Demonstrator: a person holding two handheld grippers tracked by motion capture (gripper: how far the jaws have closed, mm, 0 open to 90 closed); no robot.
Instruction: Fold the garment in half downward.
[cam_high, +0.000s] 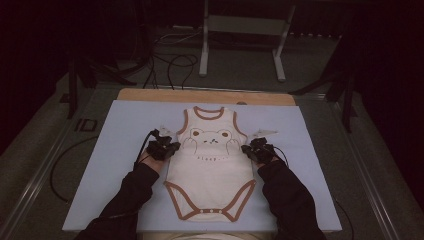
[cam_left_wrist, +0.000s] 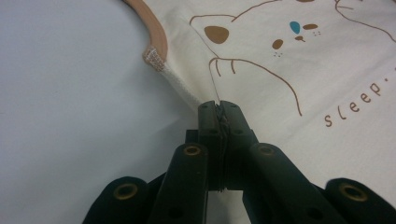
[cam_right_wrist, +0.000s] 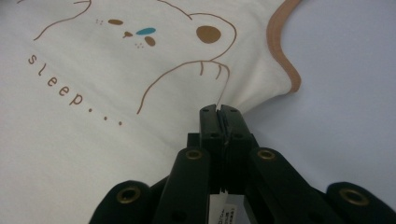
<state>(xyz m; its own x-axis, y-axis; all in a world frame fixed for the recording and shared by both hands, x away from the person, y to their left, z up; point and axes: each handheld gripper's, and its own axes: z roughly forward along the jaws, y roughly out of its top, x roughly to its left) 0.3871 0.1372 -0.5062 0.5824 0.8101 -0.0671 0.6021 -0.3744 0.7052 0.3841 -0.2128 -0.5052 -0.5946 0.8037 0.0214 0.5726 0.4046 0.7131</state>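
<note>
A cream baby bodysuit (cam_high: 210, 170) with brown trim, a bear print and the word "sleep" lies flat, neck away from me. My left gripper (cam_high: 172, 147) sits at its left side seam just below the armhole. In the left gripper view the jaws are closed together, and the gripper (cam_left_wrist: 219, 109) pinches a fold of the bodysuit (cam_left_wrist: 303, 93) at that seam. My right gripper (cam_high: 248, 149) mirrors it on the right side. The right gripper view shows this gripper (cam_right_wrist: 218, 112) shut on the edge of the bodysuit (cam_right_wrist: 116, 116) under the brown-edged armhole.
The bodysuit rests on a light blue mat (cam_high: 125, 165) that covers a wooden board (cam_high: 150, 95). Beyond the table stand white frame legs (cam_high: 240, 50), with black cables (cam_high: 175, 65) on the floor. Both dark sleeves come in from the bottom edge.
</note>
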